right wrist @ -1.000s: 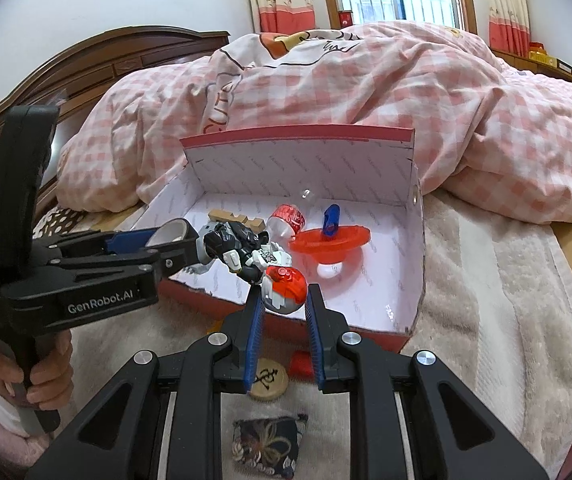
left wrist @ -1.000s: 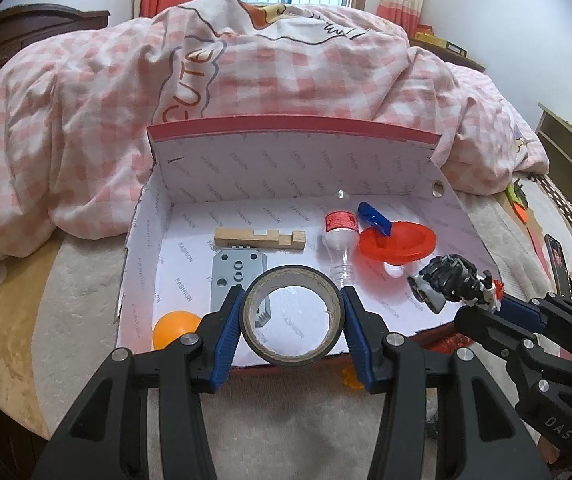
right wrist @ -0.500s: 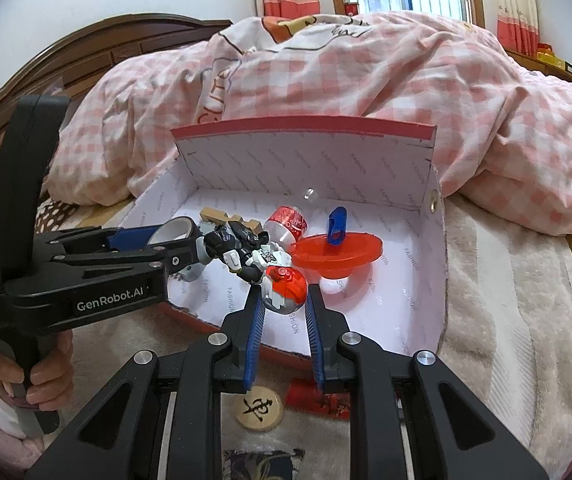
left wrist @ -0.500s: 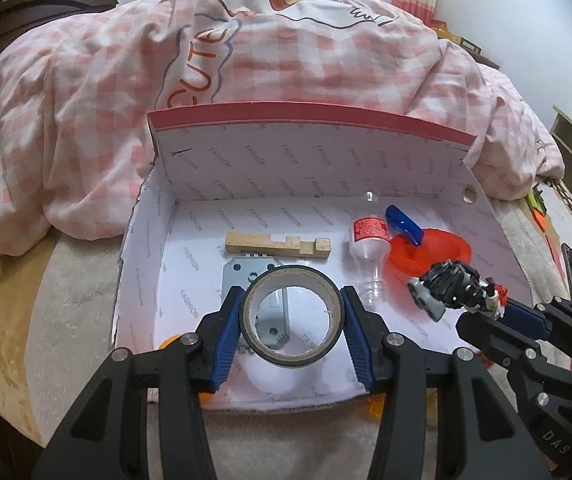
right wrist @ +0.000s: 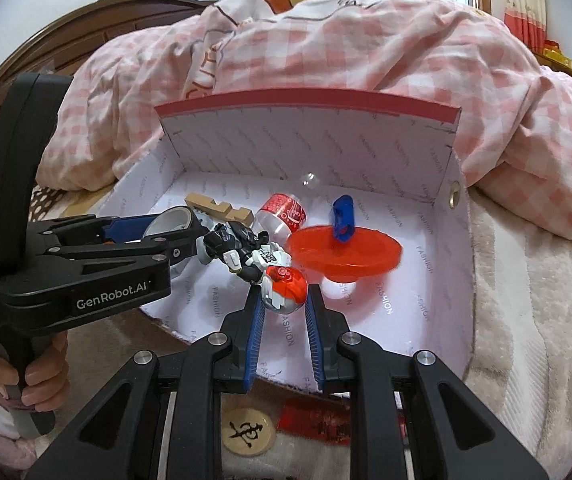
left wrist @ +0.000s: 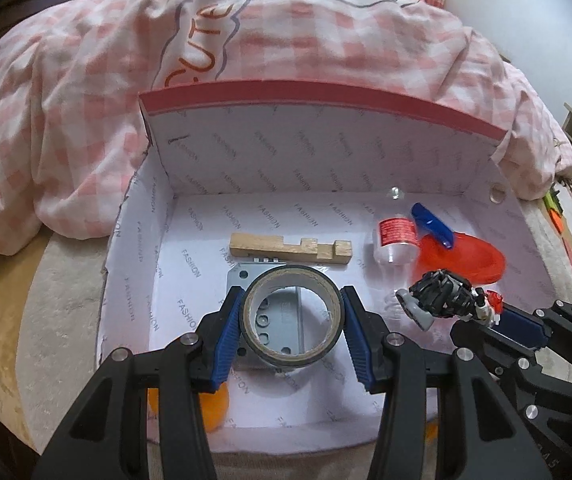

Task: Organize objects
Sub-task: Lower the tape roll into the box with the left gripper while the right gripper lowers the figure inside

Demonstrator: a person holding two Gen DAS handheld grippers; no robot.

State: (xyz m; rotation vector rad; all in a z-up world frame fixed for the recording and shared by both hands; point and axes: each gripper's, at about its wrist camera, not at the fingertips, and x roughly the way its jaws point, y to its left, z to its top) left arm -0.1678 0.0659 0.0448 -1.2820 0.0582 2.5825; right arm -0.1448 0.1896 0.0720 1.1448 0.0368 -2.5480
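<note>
The left gripper [left wrist: 292,330] clamps a tape roll [left wrist: 292,317] across its outer wall, between the 2 pads, hole facing forward. The right gripper [right wrist: 283,312] pinches a toy robot [right wrist: 257,258] by its red end; the body projects beyond the fingertips. Both loads hang over the box [left wrist: 326,152] floor, likely for release inside.

Inside the box [left wrist: 157,240]: wooden block [left wrist: 290,249] toward the back, bottle [left wrist: 394,236] to its right, spinning top [left wrist: 462,256] rightmost, ball [left wrist: 209,404] front-left corner.

Orange ball [left wrist: 213,404] half hidden behind left jaws.
</note>
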